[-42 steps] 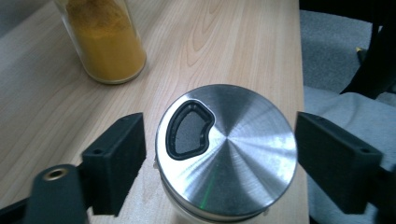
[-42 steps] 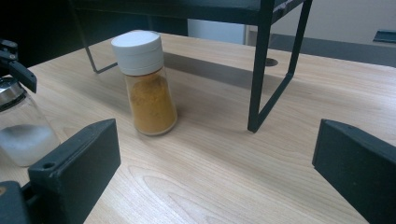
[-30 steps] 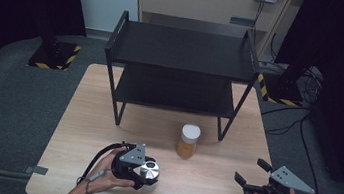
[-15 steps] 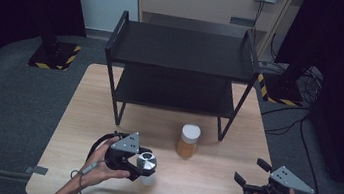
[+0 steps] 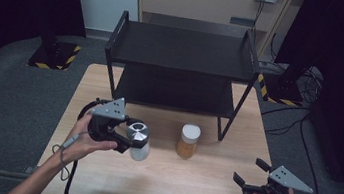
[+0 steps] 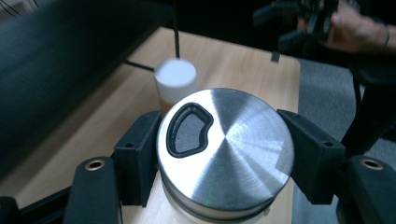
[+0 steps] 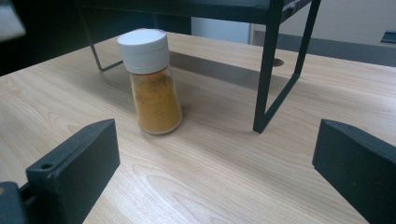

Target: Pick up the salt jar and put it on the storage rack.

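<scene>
on a wooden table (image 5: 110,89), the left tongs (image 5: 134,140) are clamped on a glass shaker with a steel lid (image 6: 225,149), carried upright near the table's left front. a spice jar with a white cap (image 5: 188,141) stands upright at about three o'clock from it, close by, with a black two-tier rack (image 5: 180,58) at twelve o'clock behind both. the right tongs (image 5: 250,175) gape wide and empty at the right front, the jar at their ten o'clock; the left tongs look nearer to it.

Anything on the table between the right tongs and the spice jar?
Nothing: bare wood lies between the right tongs and the spice jar, seen in the high view and the right gripper view.
</scene>
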The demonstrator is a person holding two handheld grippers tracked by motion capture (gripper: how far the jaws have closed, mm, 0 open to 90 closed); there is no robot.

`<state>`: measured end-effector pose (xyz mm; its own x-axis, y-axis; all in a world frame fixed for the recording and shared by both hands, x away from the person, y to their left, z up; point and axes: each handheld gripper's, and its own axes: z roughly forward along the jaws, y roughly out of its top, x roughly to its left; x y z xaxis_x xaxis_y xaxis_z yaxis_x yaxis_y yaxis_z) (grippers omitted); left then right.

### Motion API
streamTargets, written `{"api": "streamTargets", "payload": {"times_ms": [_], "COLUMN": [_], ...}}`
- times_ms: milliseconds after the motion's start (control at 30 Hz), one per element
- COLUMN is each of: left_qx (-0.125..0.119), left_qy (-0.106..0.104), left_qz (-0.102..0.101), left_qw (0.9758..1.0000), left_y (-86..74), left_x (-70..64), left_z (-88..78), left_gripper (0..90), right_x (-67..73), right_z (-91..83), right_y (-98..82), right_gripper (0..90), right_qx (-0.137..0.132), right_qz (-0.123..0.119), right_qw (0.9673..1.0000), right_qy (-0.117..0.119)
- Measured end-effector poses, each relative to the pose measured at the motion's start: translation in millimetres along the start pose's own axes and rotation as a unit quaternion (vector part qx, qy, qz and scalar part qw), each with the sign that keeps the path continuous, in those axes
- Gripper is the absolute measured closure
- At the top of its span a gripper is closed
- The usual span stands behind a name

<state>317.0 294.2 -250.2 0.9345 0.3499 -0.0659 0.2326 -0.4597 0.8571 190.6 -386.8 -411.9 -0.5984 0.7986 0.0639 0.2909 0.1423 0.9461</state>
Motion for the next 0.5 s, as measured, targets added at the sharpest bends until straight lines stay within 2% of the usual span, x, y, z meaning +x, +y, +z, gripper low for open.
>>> {"api": "streamTargets", "payload": {"times_ms": [200, 367, 500], "left_qx": [0.015, 0.032, 0.030], "left_qy": [0.006, 0.019, 0.026], "left_qz": [0.000, 0.009, 0.016], "left_qw": [0.9999, 0.9993, 0.9991], "left_y": [31.8, 61.7, 82.7], "left_x": [4.8, 5.3, 7.1], "left_z": [-23.1, -37.5, -48.8], "left_gripper": [32.7, 32.7, 32.7], "right_x": [0.2, 0.5, 0.4], "right_z": [0.6, 1.4, 1.6], "right_y": [0.2, 0.4, 0.3], "right_gripper": [0.9, 0.9, 0.9], "right_qx": [0.000, 0.000, -0.001], "right_qz": [0.000, -0.003, -0.003], "right_qw": [1.0000, 1.0000, 1.0000], "right_qy": [0.001, 0.003, 0.003]}}
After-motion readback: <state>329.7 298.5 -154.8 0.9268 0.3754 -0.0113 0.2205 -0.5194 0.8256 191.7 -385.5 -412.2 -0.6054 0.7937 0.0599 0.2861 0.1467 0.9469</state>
